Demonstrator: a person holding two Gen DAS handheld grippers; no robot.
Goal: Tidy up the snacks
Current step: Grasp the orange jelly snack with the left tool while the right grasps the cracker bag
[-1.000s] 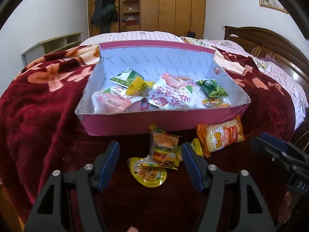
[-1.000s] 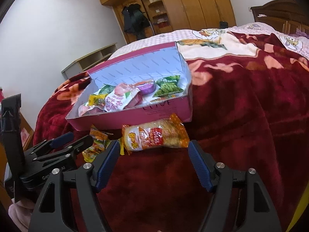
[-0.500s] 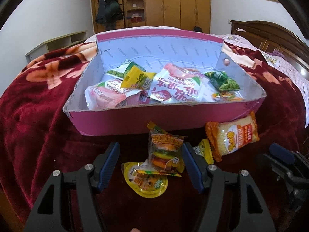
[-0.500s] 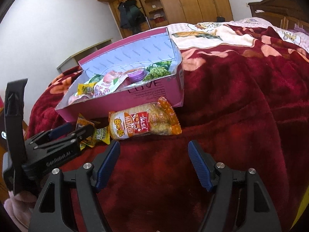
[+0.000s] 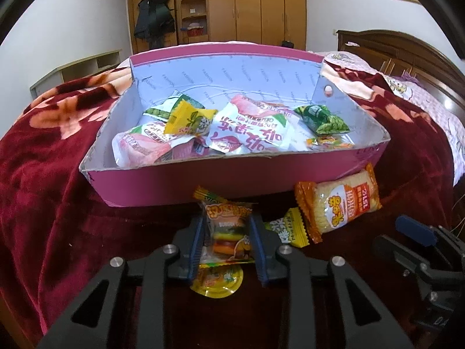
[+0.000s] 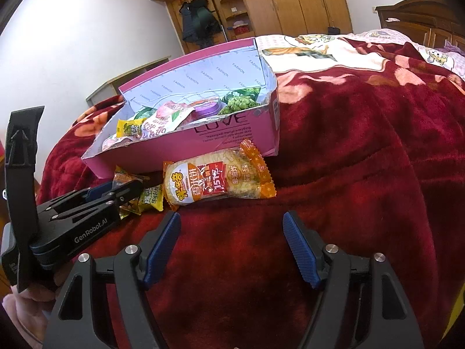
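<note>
A pink box (image 5: 180, 186) with several snack packets inside lies on the bed. In front of it are a burger gummy packet (image 5: 228, 232), a round yellow jelly cup (image 5: 216, 283), a small yellow candy (image 5: 287, 229) and an orange rice cracker packet (image 5: 340, 206). My left gripper (image 5: 227, 224) is closing, and its blue pads press both sides of the burger gummy packet. My right gripper (image 6: 232, 244) stands open over bare blanket, just short of the rice cracker packet (image 6: 215, 180), with nothing between its fingers. The left gripper (image 6: 116, 192) shows at the left of the right wrist view.
A dark red flowered blanket (image 6: 348, 174) covers the bed. A wooden headboard (image 5: 407, 52) stands at the right, a wardrobe (image 5: 255, 5) with a hanging coat at the back, and a low shelf (image 5: 81, 69) at the left wall.
The left jaws have closed from wide apart onto the burger gummy packet. Both views have drawn a little closer to the box and the loose snacks.
</note>
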